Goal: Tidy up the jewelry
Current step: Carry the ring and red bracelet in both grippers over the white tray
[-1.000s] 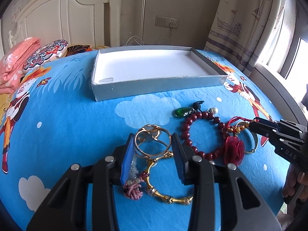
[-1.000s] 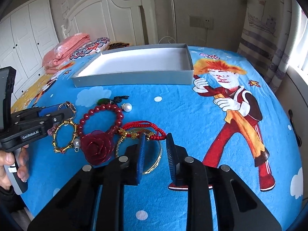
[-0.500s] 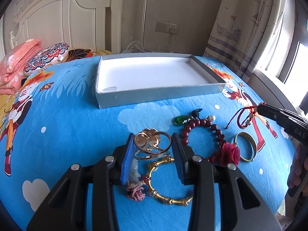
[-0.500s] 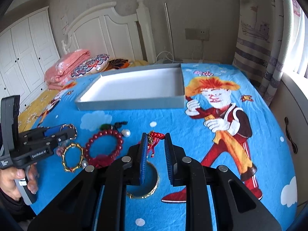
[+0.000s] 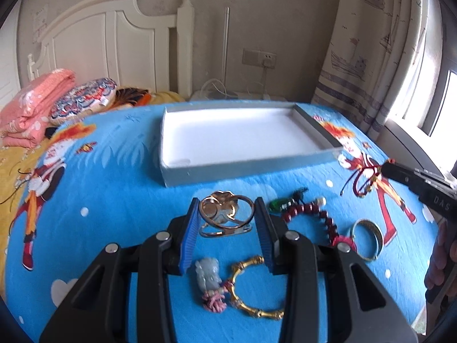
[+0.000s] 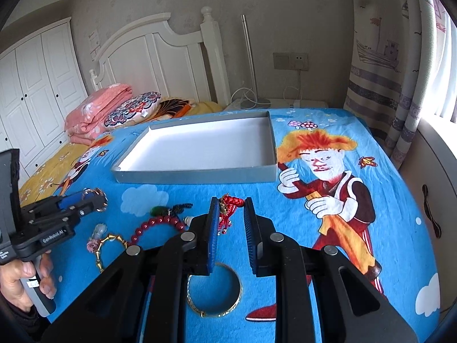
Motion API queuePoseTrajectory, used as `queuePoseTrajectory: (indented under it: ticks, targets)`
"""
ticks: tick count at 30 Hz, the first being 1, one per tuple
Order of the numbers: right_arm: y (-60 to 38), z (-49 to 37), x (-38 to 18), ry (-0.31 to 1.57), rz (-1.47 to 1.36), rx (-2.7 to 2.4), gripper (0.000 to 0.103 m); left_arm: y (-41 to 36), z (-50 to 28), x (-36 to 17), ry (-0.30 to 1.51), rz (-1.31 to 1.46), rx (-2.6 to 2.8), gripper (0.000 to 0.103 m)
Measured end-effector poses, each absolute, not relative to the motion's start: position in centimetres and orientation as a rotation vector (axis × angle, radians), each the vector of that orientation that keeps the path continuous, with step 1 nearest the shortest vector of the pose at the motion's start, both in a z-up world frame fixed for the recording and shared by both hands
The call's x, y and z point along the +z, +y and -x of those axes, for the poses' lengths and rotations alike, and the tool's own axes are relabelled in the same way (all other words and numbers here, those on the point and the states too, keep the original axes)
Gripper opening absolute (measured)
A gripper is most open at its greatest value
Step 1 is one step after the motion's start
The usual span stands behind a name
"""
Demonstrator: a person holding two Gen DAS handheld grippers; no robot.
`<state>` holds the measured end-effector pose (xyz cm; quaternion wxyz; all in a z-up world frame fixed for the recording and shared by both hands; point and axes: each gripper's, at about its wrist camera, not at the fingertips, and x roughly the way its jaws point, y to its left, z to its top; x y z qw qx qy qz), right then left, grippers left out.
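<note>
My left gripper (image 5: 227, 210) is shut on a rose-gold bangle (image 5: 225, 214) and holds it just above the blue cartoon bedspread. My right gripper (image 6: 230, 207) is shut on a red cord bracelet (image 6: 228, 210) that dangles from its tips; it also shows as the right gripper (image 5: 388, 168) beside the cord bracelet (image 5: 364, 181). A grey tray (image 5: 251, 168) with a white floor lies beyond both. On the spread lie a red bead bracelet (image 5: 317, 217), a green pendant (image 5: 278, 203), a gold bangle (image 6: 214, 297), a gold bamboo bracelet (image 5: 251, 288) and a pale pendant with a pink tassel (image 5: 208, 280).
A folded pink blanket (image 6: 94, 114) and patterned pillows (image 6: 134, 108) sit by the white headboard (image 5: 114, 43). Curtains (image 6: 385, 85) and a window ledge run along the right side. A person's hand (image 6: 20, 280) grips the left tool.
Both grippers have risen. The rose-gold bangle has come up off the gold bamboo bracelet, and the red cord bracelet has come up off the gold bangle, which stayed on the spread.
</note>
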<state>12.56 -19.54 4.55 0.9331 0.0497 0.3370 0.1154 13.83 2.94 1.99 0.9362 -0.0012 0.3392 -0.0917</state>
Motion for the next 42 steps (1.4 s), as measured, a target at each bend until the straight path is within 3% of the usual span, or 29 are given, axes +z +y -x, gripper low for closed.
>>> queuePoseTrajectory:
  ticks: [20, 31, 42]
  targets:
    - [-17.4, -17.1, 7.0, 0.617, -0.083, 0.218, 0.019, 0.7, -18.7, 5.1, 0.629, 0.005, -0.153, 0.037]
    - [-16.8, -22.4, 7.1, 0.608, -0.076, 0.211, 0.019, 0.0, -24.8, 3.8, 0.691, 0.024, -0.132, 0.037]
    - [-15.7, -26.1, 3.7, 0.676, -0.065, 0.211, 0.02, 0.0, -28.2, 1.1, 0.759, 0.039, -0.106, 0.037]
